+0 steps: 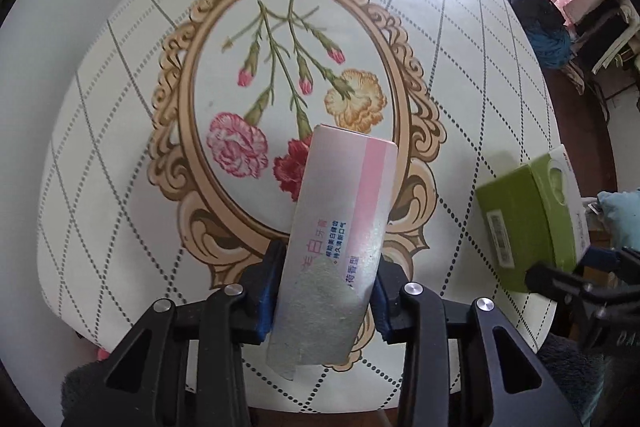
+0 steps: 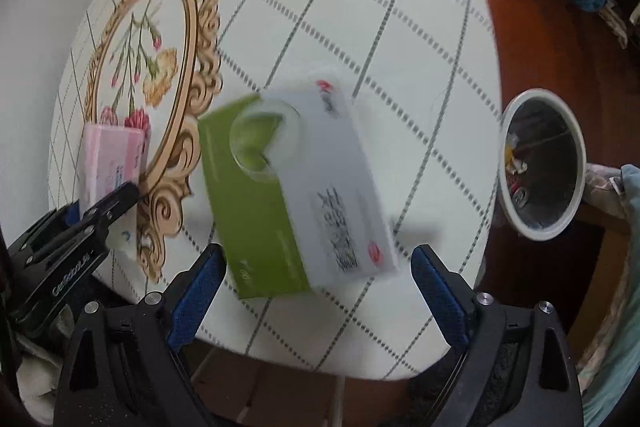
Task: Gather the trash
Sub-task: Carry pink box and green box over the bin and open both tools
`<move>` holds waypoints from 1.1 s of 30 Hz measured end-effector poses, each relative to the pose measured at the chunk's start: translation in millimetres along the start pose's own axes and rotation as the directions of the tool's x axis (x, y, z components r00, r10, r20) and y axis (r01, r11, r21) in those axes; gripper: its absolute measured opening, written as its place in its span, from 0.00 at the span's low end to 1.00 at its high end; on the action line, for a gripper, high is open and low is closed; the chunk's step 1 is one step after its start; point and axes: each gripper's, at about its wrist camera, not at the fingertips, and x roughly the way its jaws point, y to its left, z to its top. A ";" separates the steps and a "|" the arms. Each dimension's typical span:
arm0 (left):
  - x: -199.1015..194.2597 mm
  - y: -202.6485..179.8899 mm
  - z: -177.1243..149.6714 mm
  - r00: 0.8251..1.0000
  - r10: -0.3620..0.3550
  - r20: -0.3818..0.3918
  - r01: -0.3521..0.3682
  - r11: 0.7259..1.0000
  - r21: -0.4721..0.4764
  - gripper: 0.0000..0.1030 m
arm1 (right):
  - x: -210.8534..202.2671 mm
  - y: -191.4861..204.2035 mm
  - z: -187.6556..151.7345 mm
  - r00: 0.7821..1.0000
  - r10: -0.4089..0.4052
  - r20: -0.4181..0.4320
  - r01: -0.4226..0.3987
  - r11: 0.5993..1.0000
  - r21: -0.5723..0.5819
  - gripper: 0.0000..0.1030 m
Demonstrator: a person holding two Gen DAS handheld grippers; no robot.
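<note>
My left gripper (image 1: 326, 291) is shut on a long pink and silver toothpaste box (image 1: 340, 223), held above the round table (image 1: 100, 107). The box also shows at the left in the right wrist view (image 2: 110, 163), with the left gripper (image 2: 80, 223) around it. My right gripper (image 2: 316, 291) is open, its blue pads either side of the near end of a green and white tissue box (image 2: 288, 187). Whether that box rests on the table or is above it, I cannot tell. It also shows at the right in the left wrist view (image 1: 532, 219). A white trash bin (image 2: 542, 163) stands on the floor to the right of the table.
The table cloth has a grid pattern and a gold oval frame with carnations (image 1: 288, 87). The bin holds some trash. Clothes and clutter (image 1: 552, 19) lie on the floor far right. The table's near edge is just in front of both grippers.
</note>
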 end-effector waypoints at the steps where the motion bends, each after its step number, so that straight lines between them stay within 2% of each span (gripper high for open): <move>1: -4.1 2.2 0.1 1.000 0.005 0.009 -0.005 1.000 0.003 0.34 | -2.0 -1.6 -1.7 1.000 0.011 0.018 -0.011 1.000 0.007 0.88; 2: -7.7 4.2 0.5 1.000 0.010 0.017 -0.010 1.000 0.004 0.34 | -3.7 -3.1 -1.5 0.999 0.042 0.035 -0.042 0.999 0.015 0.76; 8: -20.4 2.0 1.0 0.998 0.027 0.048 -0.027 1.000 0.002 0.33 | -5.6 1.9 -2.8 0.996 0.053 0.076 -0.051 0.998 -0.022 0.75; 11: -24.3 -3.8 0.3 0.997 0.033 0.066 -0.034 0.999 0.009 0.33 | -12.2 -1.4 -4.3 0.989 0.082 0.123 -0.085 0.996 0.013 0.75; 17: -53.4 -33.6 8.1 0.991 -0.025 0.130 0.021 0.999 0.032 0.33 | -53.4 -34.7 -14.6 0.952 0.162 0.259 -0.195 0.975 0.106 0.75; 22: -84.7 -97.7 26.7 0.972 -0.144 0.188 0.124 0.986 0.115 0.33 | -94.9 -86.7 -30.8 0.911 0.158 0.380 -0.245 0.951 0.191 0.74; 24: -84.2 -135.1 36.5 0.961 -0.222 0.166 0.196 0.967 0.159 0.33 | -111.1 -121.4 -42.7 0.899 0.126 0.420 -0.244 0.940 0.238 0.74; 27: -65.2 -194.3 49.5 0.938 -0.336 0.086 0.312 0.926 0.212 0.33 | -124.1 -175.8 -60.2 0.895 0.036 0.445 -0.196 0.927 0.320 0.75; 30: -28.4 -255.8 61.5 0.906 -0.422 -0.021 0.414 0.877 0.242 0.33 | -119.9 -228.5 -71.5 0.905 -0.038 0.423 -0.150 0.903 0.402 0.75; 33: 12.4 -305.0 74.4 0.878 -0.462 -0.124 0.478 0.845 0.240 0.33 | -100.4 -284.2 -80.6 0.920 -0.093 0.380 -0.114 0.864 0.490 0.75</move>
